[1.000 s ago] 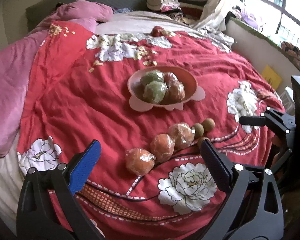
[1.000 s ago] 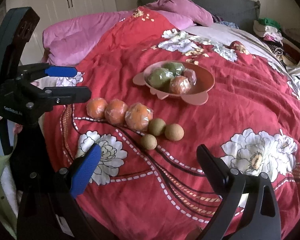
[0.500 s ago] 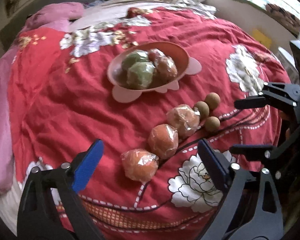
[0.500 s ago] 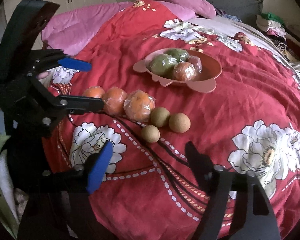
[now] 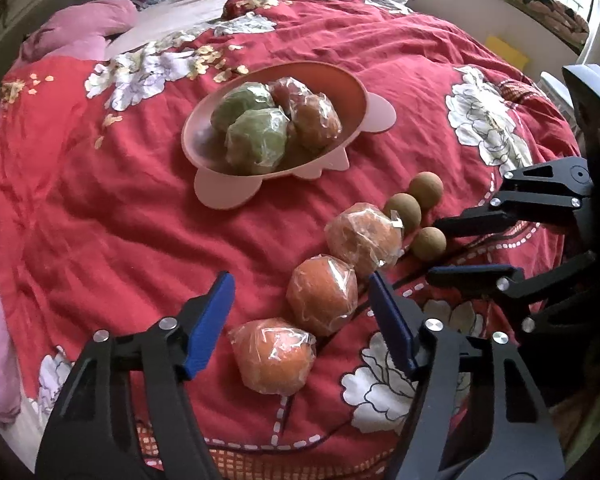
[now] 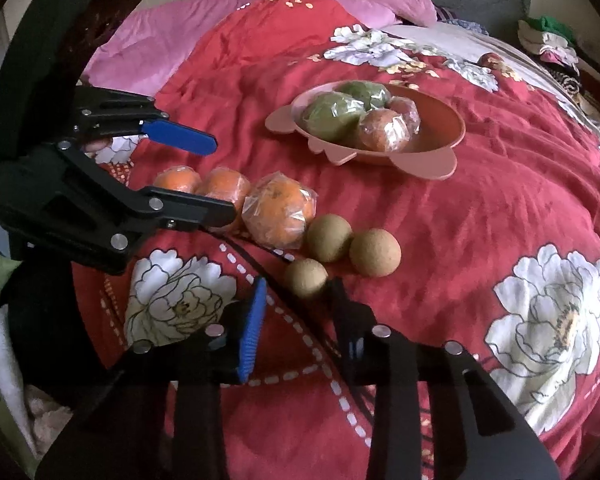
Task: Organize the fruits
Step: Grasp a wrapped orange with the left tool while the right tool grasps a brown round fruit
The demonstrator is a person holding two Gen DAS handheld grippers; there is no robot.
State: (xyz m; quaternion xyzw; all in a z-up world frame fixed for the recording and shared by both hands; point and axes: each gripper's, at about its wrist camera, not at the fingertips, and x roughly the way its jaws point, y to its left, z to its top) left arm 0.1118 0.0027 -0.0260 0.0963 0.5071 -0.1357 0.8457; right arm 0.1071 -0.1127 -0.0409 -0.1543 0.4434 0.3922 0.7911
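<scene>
On the red floral quilt lie three plastic-wrapped oranges in a row: the nearest (image 5: 272,354), the middle (image 5: 322,294) and the far one (image 5: 364,238). Beside them are three small brown fruits (image 5: 403,211). My left gripper (image 5: 300,278) hangs low over the nearest two oranges. Its jaws are closing with the oranges between them, and the blue pads are clear of both. My right gripper (image 6: 298,281) is closing around the nearest brown fruit (image 6: 304,278), with red cloth still showing beside its blue pad. A pink bowl (image 5: 220,196) holds two green, one orange and one red wrapped fruit.
A pink blanket (image 6: 160,52) lies along the quilt's far left side. A folded clothes pile (image 6: 548,40) and a red fruit (image 6: 490,60) sit near the headboard. A window ledge (image 5: 500,4) runs beside the bed. A fingertip (image 6: 96,146) shows behind the left gripper.
Both grippers have sunk closer to the quilt and the fruit. Both pairs of jaws have narrowed, the right far more. The left view has rolled, so the bowl now sits further left.
</scene>
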